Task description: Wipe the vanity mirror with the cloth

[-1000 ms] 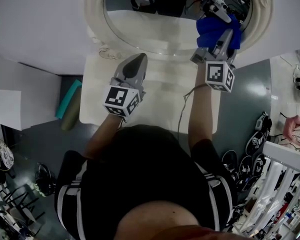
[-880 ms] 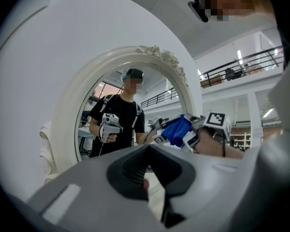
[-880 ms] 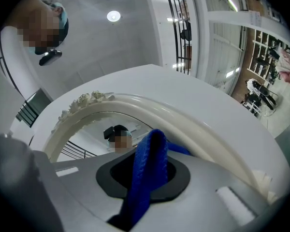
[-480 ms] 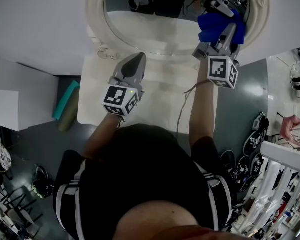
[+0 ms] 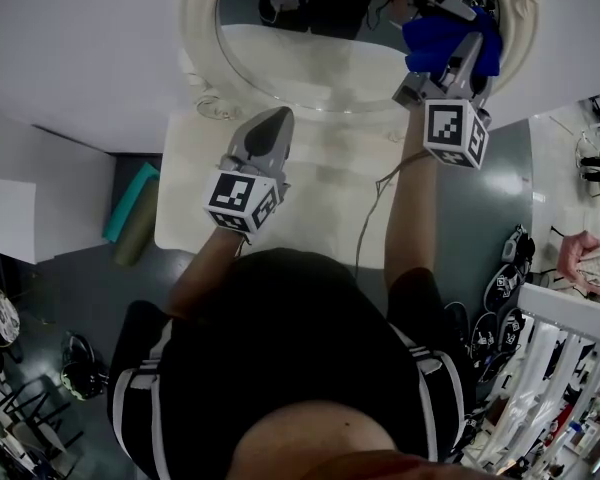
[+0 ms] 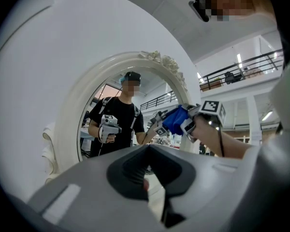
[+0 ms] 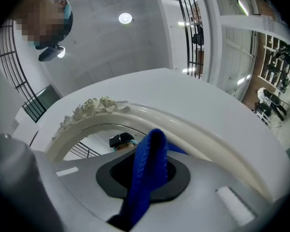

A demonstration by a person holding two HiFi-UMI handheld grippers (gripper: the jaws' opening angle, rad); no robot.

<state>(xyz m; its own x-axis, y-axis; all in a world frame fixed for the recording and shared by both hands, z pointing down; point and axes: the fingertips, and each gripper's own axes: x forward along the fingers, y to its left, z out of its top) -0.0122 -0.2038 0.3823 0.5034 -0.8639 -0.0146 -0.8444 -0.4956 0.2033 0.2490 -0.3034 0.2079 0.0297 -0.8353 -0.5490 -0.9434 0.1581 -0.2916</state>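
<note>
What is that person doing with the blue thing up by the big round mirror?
The person is cleaning the mirror. The right gripper is shut on a blue cloth and holds it against the glass near the mirror's right edge. The left gripper is shut with nothing in it and hangs over the white table below the mirror, not helping at the moment.

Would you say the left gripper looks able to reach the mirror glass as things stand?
Probably yes: the left gripper, shut and empty, points at the mirror across the tabletop. The right gripper, holding the blue cloth, is at the glass's right edge, clear of that path.
</note>
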